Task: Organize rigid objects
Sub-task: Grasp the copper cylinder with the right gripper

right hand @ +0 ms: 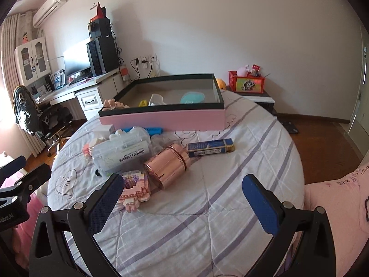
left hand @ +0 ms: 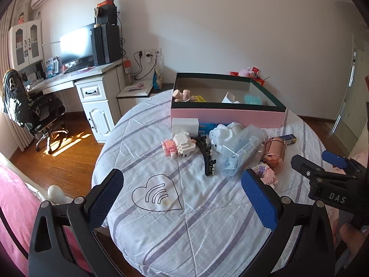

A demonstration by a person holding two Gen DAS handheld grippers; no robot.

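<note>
Left wrist view: the left gripper (left hand: 182,192) hangs over the near part of the bed (left hand: 161,226), its blue fingers (left hand: 107,198) spread wide, holding and touching nothing. The right gripper (right hand: 183,196) is likewise spread wide and empty above the quilt, its left finger just in front of a pink block toy (right hand: 135,189). Toward the bed's far edge sits a pink box (right hand: 166,116) with a few things inside. In front of it lie a copper can (right hand: 167,166) on its side, a flosser case (right hand: 120,154), a blue packet (right hand: 209,147), a black clip (left hand: 207,157) and a white block toy (left hand: 182,144). A desk (left hand: 69,78) with a monitor stands at the wall beyond the bed's left edge.
</note>
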